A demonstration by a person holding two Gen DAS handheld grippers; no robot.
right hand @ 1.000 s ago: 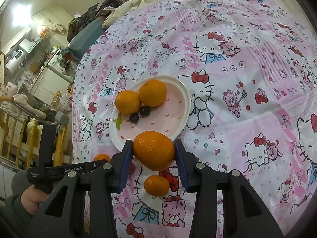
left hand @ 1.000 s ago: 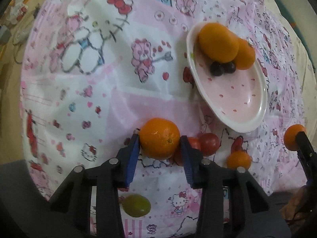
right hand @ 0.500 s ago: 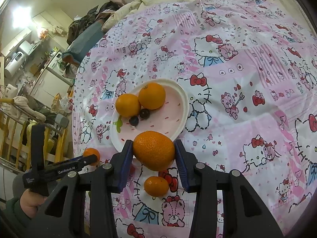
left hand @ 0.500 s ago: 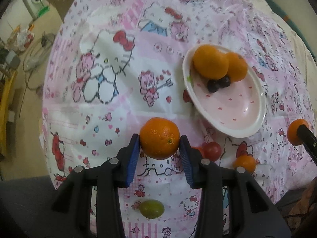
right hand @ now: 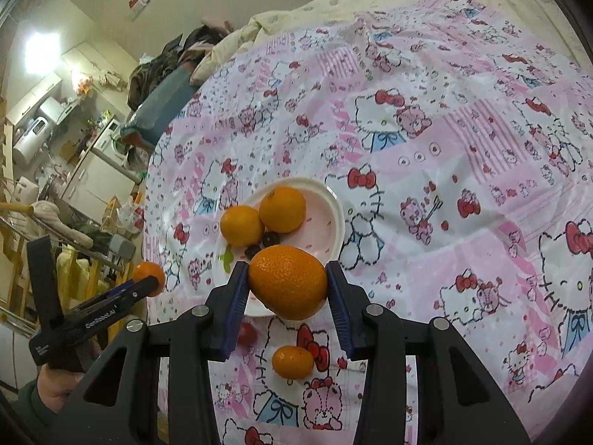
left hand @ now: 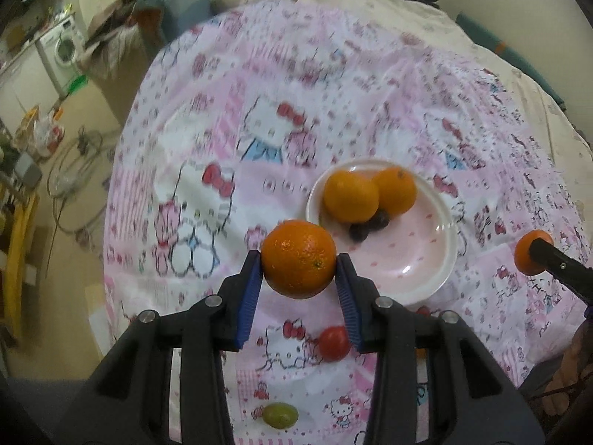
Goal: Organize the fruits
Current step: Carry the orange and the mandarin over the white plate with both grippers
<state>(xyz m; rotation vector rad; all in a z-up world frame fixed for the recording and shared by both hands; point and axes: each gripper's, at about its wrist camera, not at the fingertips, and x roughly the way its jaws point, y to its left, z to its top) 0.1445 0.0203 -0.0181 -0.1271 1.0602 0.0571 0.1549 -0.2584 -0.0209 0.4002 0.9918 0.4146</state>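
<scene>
Two oranges aloft, one per gripper, plate ahead of both.

Left gripper point(left hand: 299, 270): clamped on a round orange point(left hand: 298, 258), clear of the cloth; plate point(left hand: 437, 278) just ahead and to its right. Right gripper point(right hand: 287, 289): clamped on an oval orange point(right hand: 287, 281), long axis crosswise between the pads, over the plate's near rim, so nearer the drop. On plate: two oranges, two dark grapes. Loose on patterned cloth point(right hand: 444, 148): small orange point(right hand: 292, 362), red tomato point(left hand: 334, 343), green grape point(left hand: 280, 415).
</scene>
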